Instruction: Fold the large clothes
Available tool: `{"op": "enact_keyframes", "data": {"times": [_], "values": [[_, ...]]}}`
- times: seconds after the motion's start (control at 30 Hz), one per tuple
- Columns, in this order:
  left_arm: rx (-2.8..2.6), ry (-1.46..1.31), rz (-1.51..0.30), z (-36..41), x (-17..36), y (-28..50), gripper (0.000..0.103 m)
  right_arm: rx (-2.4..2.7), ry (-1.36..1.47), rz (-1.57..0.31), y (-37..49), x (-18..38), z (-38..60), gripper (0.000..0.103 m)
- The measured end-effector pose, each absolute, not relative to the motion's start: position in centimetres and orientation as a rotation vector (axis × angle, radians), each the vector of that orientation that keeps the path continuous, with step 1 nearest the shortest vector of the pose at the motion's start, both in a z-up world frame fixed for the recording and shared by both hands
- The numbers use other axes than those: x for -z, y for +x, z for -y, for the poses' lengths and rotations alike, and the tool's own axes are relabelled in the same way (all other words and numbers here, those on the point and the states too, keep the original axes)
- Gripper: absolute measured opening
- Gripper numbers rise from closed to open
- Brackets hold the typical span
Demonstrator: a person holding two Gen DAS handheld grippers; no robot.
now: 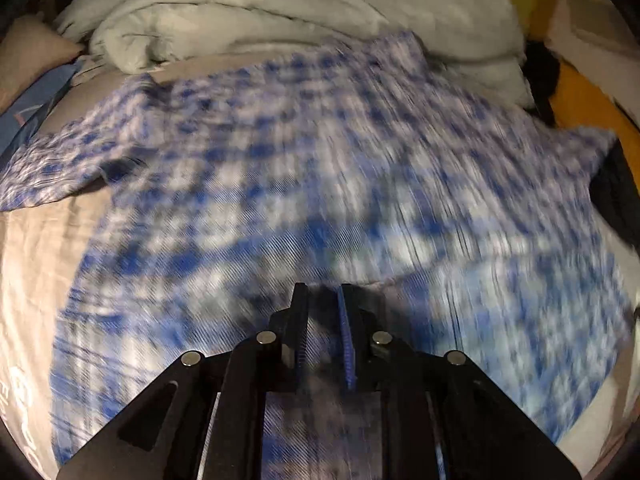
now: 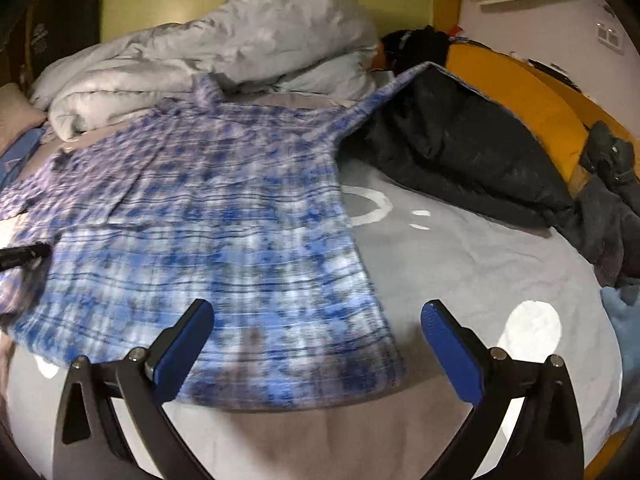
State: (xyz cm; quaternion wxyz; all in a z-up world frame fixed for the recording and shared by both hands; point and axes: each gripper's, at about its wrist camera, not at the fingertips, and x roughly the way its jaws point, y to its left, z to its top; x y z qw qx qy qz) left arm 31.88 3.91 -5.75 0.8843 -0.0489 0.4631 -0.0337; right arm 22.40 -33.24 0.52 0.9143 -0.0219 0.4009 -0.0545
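A large blue and white plaid shirt (image 2: 224,216) lies spread on the bed; it fills the left wrist view (image 1: 320,152), blurred by motion. My left gripper (image 1: 323,300) hovers low over the shirt, its jaws close together with a narrow gap, and nothing shows between them. Its tip shows at the left edge of the right wrist view (image 2: 24,256), by the shirt's left side. My right gripper (image 2: 316,320) is wide open and empty above the shirt's near right hem corner.
A bunched grey-white duvet (image 2: 208,60) lies at the head of the bed (image 2: 460,248). A dark puffy jacket (image 2: 452,152) and more dark clothes (image 2: 608,200) lie at the right, by an orange edge (image 2: 532,108). A blue item (image 1: 36,112) lies at the left.
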Motion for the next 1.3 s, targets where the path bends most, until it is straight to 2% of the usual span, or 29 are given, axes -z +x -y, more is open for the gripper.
{"op": "enact_keyframes", "data": {"times": [0.17, 0.23, 0.3, 0.37, 0.43, 0.47, 0.5, 0.67, 0.9, 0.97, 1.07, 1.3], "values": [[0.025, -0.039, -0.895, -5.6, 3.1, 30.5, 0.018, 0.071, 0.032, -0.843, 22.7, -0.8, 33.9, 0.103], [0.016, 0.015, -0.856, -6.1, 2.0, 28.7, 0.028, 0.057, 0.019, -0.824, 22.2, -1.2, 33.5, 0.103], [0.005, 0.042, -0.825, -6.8, 1.3, 26.6, 0.047, 0.069, -0.021, -0.799, 21.6, -1.7, 32.8, 0.103], [-0.002, 0.068, -0.791, -7.0, 0.7, 24.2, 0.054, 0.083, -0.063, -0.765, 20.9, -2.2, 31.9, 0.103], [0.018, 0.075, -0.761, -7.1, 0.1, 21.7, 0.071, 0.088, -0.097, -0.734, 20.2, -2.6, 31.3, 0.103], [0.026, 0.075, -0.748, -7.1, -0.1, 20.7, 0.085, 0.091, -0.118, -0.715, 19.8, -2.8, 30.9, 0.103], [0.033, 0.078, -0.737, -7.0, -0.2, 20.0, 0.093, 0.096, -0.137, -0.698, 19.4, -2.9, 30.5, 0.103], [0.012, 0.096, -0.765, -6.2, 0.8, 19.5, 0.093, 0.037, -0.099, -0.694, 18.5, -2.9, 29.9, 0.103], [-0.046, -0.032, -1.015, -7.9, 7.4, 20.1, 0.093, -0.050, -0.097, -0.858, 20.1, 0.6, 28.5, 0.103], [-0.059, -0.032, -1.000, -8.1, 8.0, 19.2, 0.094, -0.087, -0.107, -0.983, 21.2, 2.8, 28.2, 0.103], [-0.071, -0.009, -0.992, -7.7, 7.9, 18.0, 0.094, -0.068, -0.109, -1.065, 21.5, 4.7, 28.3, 0.103], [-0.069, -0.022, -0.988, -7.7, 7.4, 16.3, 0.093, -0.054, -0.095, -1.070, 19.8, 4.9, 28.7, 0.103]]}}
